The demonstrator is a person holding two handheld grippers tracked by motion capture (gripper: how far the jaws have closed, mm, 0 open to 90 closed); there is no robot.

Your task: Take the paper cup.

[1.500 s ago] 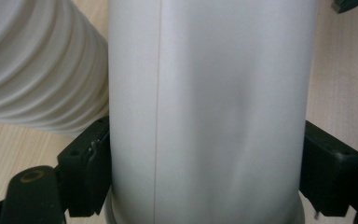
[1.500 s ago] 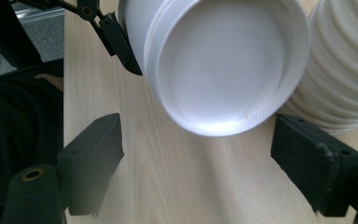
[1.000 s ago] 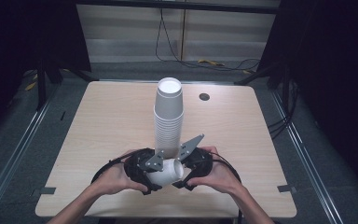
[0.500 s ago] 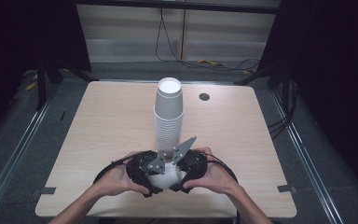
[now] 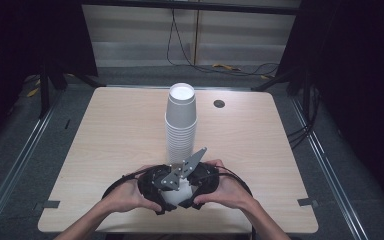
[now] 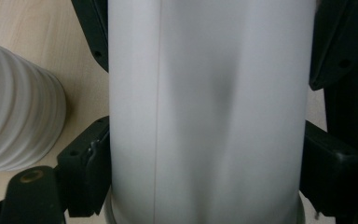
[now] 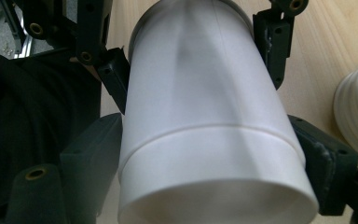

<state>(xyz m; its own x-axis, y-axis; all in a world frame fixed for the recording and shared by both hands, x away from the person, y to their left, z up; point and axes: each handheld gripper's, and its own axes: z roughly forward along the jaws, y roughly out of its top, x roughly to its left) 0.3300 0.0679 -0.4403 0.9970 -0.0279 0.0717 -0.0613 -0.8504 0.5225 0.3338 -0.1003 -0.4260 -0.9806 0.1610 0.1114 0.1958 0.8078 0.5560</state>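
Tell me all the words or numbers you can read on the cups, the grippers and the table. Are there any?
There are none to read.
White cups held between the left gripper and right gripper: plain, no print.
Tall cup stack: plain white, no print.
Wooden table: bare wood, no label; the round dark spot on it carries no writing that can be made out.
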